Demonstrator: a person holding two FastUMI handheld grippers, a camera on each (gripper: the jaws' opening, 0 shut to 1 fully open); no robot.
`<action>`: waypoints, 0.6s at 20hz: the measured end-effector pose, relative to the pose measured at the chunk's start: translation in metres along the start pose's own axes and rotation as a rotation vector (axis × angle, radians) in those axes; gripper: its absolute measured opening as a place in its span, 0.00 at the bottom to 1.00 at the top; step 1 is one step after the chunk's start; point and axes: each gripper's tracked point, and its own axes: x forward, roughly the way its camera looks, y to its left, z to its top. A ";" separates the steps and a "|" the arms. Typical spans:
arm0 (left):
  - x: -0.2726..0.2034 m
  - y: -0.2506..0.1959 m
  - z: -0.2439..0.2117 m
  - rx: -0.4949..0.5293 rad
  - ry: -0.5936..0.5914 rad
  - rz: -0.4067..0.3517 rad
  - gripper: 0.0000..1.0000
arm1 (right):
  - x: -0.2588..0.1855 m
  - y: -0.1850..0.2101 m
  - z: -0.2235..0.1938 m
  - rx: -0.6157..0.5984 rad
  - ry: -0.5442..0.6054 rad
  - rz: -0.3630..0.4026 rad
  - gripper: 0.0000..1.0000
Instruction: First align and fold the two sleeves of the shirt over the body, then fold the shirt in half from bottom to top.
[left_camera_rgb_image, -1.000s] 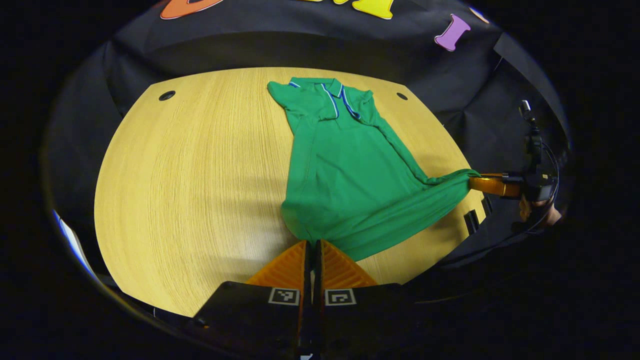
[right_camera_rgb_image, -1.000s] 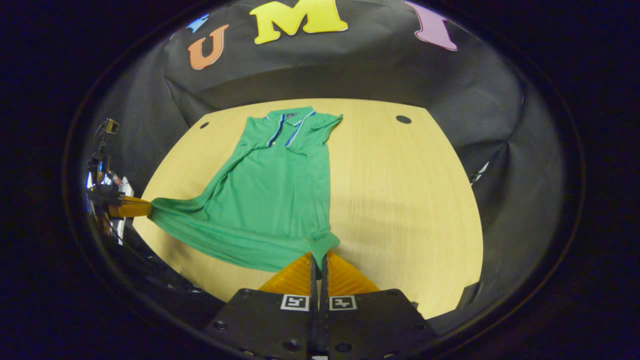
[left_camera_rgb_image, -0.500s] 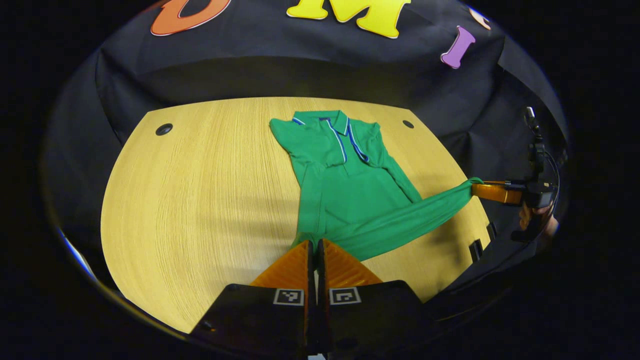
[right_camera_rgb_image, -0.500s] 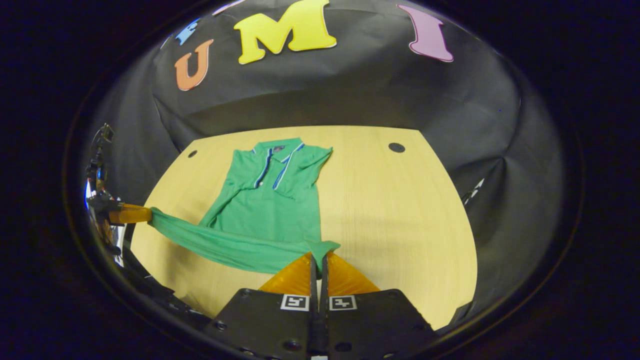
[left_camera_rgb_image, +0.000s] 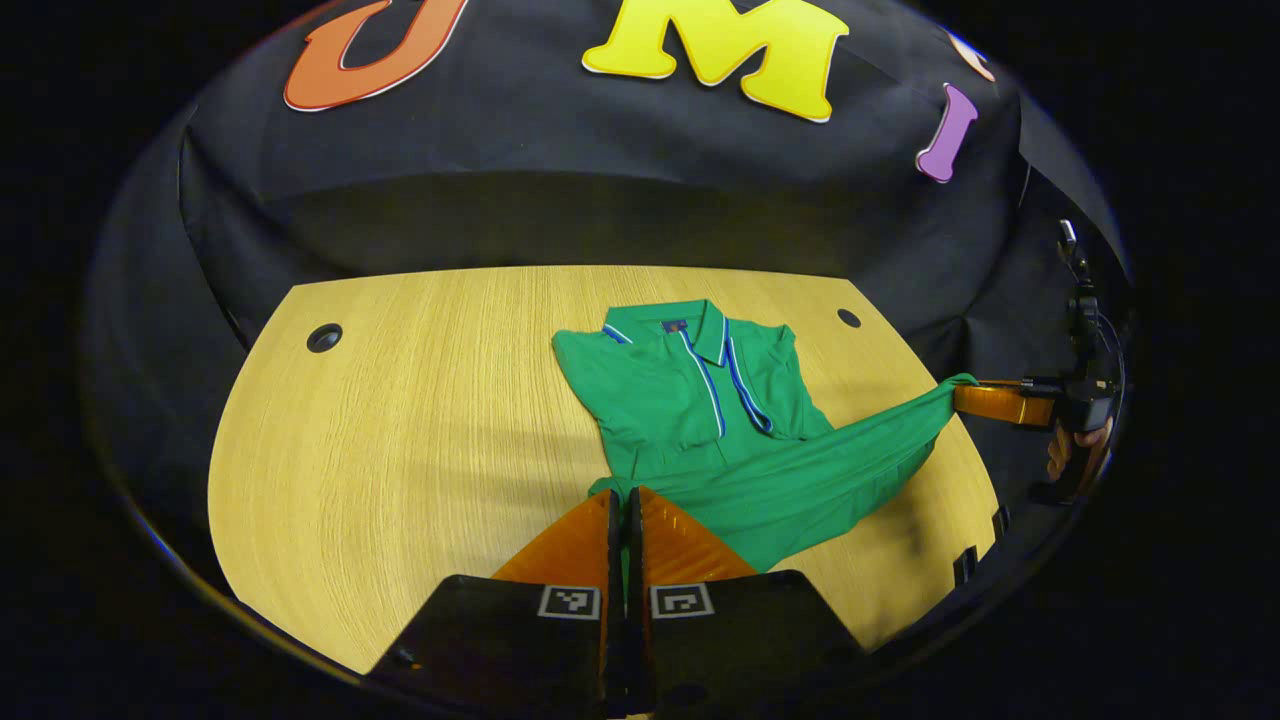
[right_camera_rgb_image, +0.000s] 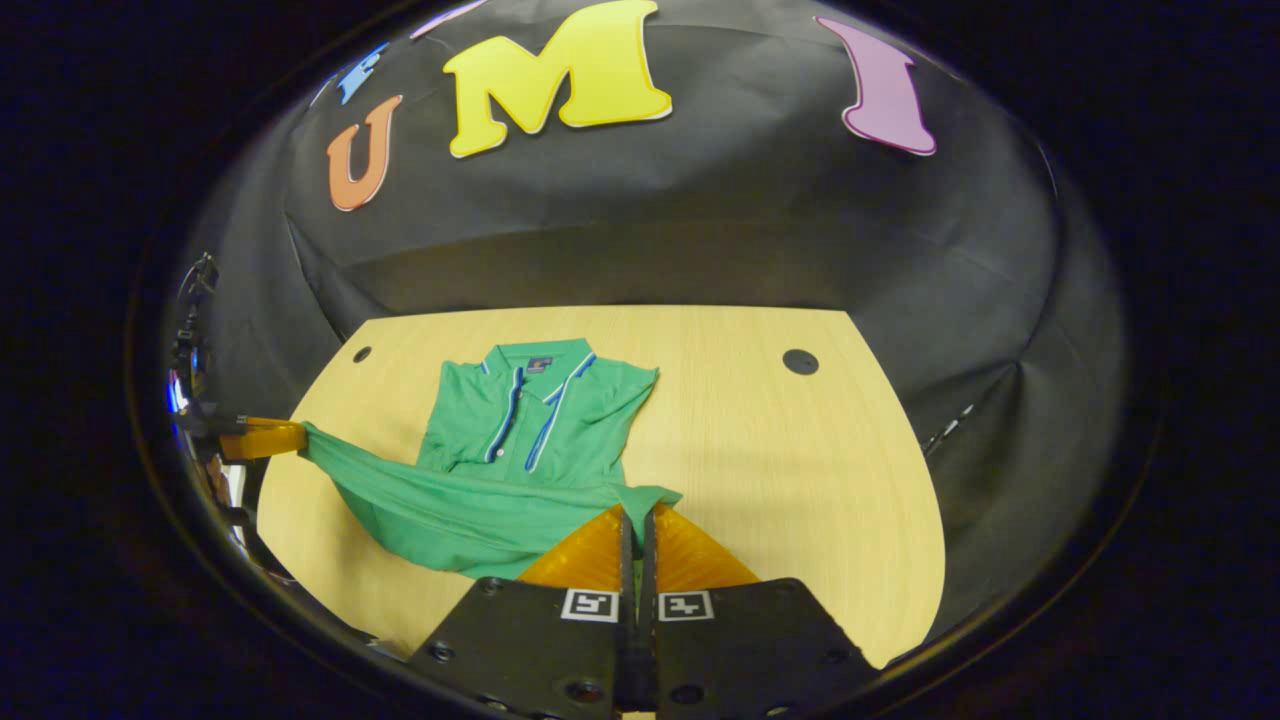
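Observation:
A green polo shirt (left_camera_rgb_image: 690, 400) with blue-striped placket lies on the wooden table (left_camera_rgb_image: 400, 420), collar toward the far side. Its hem is lifted and stretched over the body between both grippers. My left gripper (left_camera_rgb_image: 625, 493) is shut on one hem corner. The right gripper (left_camera_rgb_image: 962, 393) pinches the other corner at the table's right edge, with a hand (left_camera_rgb_image: 1075, 455) behind it. In the right gripper view my right gripper (right_camera_rgb_image: 637, 510) is shut on its hem corner of the shirt (right_camera_rgb_image: 530, 425), and the left gripper (right_camera_rgb_image: 295, 436) holds the far corner at left.
The table has a round cable hole at each far corner (left_camera_rgb_image: 324, 337) (left_camera_rgb_image: 848, 318), also seen as holes (right_camera_rgb_image: 800, 361) (right_camera_rgb_image: 361, 354) in the right gripper view. Bare wood (right_camera_rgb_image: 790, 470) lies beside the shirt. The black cloth wall stands behind the table.
Both grippers have carried the raised hem forward toward the collar. The lower body is now doubled over, and less of the flat shirt shows than a second ago.

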 end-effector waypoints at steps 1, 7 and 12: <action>0.006 0.002 0.007 -0.014 -0.006 0.001 0.06 | 0.006 -0.002 0.007 -0.007 -0.001 0.000 0.00; 0.051 0.017 0.048 -0.041 -0.059 0.036 0.06 | 0.051 -0.008 0.048 -0.017 -0.003 0.000 0.00; 0.092 0.036 0.072 -0.092 -0.106 0.100 0.06 | 0.089 -0.005 0.075 -0.059 -0.007 0.002 0.00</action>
